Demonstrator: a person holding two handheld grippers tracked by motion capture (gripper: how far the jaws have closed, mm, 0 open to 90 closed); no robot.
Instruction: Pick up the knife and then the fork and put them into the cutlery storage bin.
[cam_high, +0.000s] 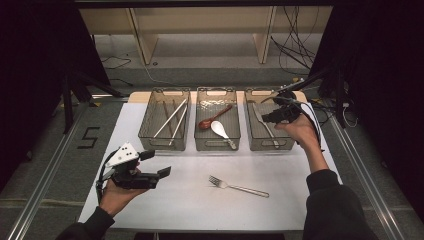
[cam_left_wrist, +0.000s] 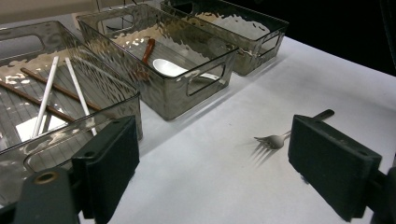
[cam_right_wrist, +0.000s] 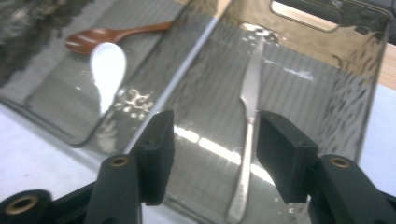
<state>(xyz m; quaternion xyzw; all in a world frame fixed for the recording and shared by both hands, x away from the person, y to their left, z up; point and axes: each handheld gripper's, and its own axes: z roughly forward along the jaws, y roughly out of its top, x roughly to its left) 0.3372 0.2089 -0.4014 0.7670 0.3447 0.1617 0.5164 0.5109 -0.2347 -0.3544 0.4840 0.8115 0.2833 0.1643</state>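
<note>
- Sorting cutlery: right gripper (cam_high: 278, 116), jaws apart and empty, hovers over the knife (cam_right_wrist: 247, 140) lying in the far-right bin (cam_high: 287, 142).
- Left gripper (cam_high: 155, 164), jaws apart and empty, waits near-left; next, I judge, comes grasping the fork (cam_high: 237, 186).

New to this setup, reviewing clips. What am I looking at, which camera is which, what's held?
A person holds a two-jaw tool in each hand: left gripper, right gripper. The high view looks down on the white table. Each gripper view looks along that gripper's black jaws. Three clear ribbed plastic bins: the left bin holds chopsticks, the middle bin a brown wooden spoon and a white spoon, the right bin a silver table knife. A silver metal fork lies loose. Both grippers are open and empty; the right is above the knife.
</note>
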